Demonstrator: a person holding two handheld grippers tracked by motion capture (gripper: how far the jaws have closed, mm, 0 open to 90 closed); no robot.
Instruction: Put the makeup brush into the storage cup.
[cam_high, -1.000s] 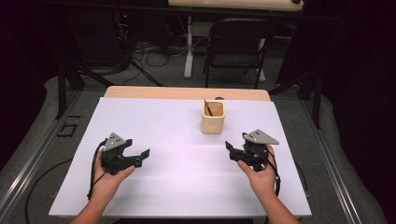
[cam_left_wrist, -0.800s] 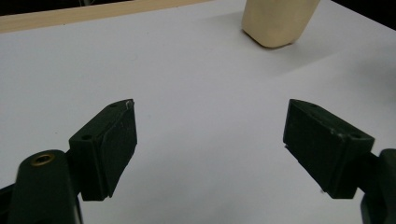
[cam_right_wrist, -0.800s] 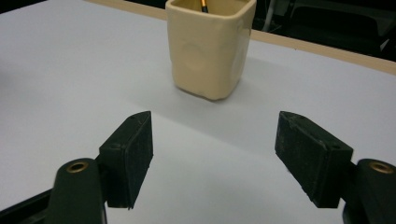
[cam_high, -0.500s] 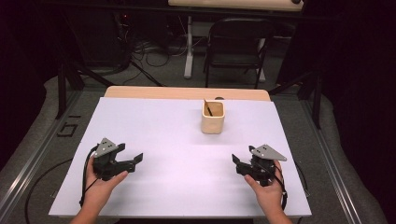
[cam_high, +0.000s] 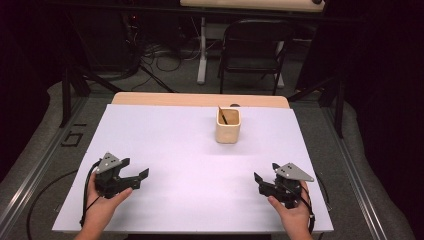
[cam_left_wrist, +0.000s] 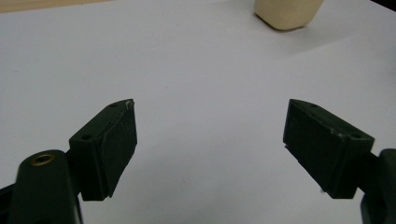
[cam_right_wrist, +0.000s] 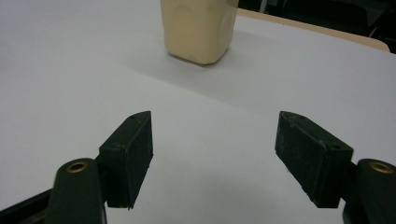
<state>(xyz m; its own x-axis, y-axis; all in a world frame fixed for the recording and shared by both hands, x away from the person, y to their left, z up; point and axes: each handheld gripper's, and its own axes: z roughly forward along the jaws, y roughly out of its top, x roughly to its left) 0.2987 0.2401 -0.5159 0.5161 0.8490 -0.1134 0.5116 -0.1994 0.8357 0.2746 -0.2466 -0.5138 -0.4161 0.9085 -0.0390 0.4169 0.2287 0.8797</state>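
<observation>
- I am holding my left tool (cam_high: 134, 178) low over the near left part of the white surface (cam_high: 180, 150), with its jaws spread wide and gripping nothing (bare white sheet is showing between them in the left gripper view)
- I am holding my right tool (cam_high: 264, 183) low over the near right part of the surface, its jaws also spread wide and gripping nothing
- The two tools are sitting well apart from each other, one toward each side, each pointing inward
- The cream cup (cam_high: 228, 126) is standing upright on the far middle of the surface, well apart from both tools and a little nearer my right one
- A thin dark stick (cam_high: 223, 115) is leaning inside the cup (what kind of stick I cannot tell)
- In the right gripper view the cup (cam_right_wrist: 198, 29) is showing ahead of the jaws, left of centre; in the left gripper view it (cam_left_wrist: 287, 13) is sitting at the top edge, off to the right
</observation>
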